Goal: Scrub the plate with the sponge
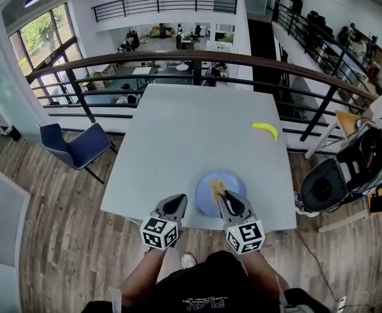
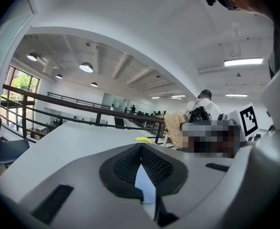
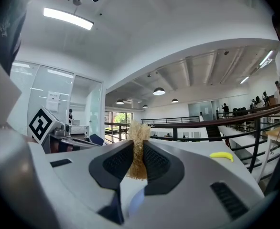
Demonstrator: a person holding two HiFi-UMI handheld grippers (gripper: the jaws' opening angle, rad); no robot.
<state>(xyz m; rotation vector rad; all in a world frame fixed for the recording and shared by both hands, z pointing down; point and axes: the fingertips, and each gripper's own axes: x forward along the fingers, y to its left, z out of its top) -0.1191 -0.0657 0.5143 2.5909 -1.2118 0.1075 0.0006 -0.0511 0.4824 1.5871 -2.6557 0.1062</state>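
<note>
Right tongs (image 1: 220,196): closed on the sponge (image 1: 216,188), a tan, fibrous pad pinched by its lower part between the two dark pads, with its frayed top standing clear above the tips in the right gripper view (image 3: 139,149). The sponge's long axis runs in line with the tongs, pointing forward and away from the person. Directly under it lies the plate (image 1: 234,180), blue, round and flat, face up on the bench (image 1: 191,122) close to the near edge. The sponge sits over the left-middle part of the plate, so the coming scrub appears to need a short press downward and a stroke across, not a reach. Contact between sponge and plate cannot be confirmed from any view. The plate, being round, has no long axis to line up with, and any stroke direction would serve. Left tongs (image 1: 176,205): jaws drawn together, with nothing made out between the pads in the left gripper view (image 2: 141,149). They stand just beside the plate's left rim, apart from it as far as can be judged, and are the nearer of the two for steadying the plate should it slide. The right hand is the working one. Further out, a banana (image 1: 264,130) lies on the bench toward the far right, well apart from the plate and outside the stroke path.
</note>
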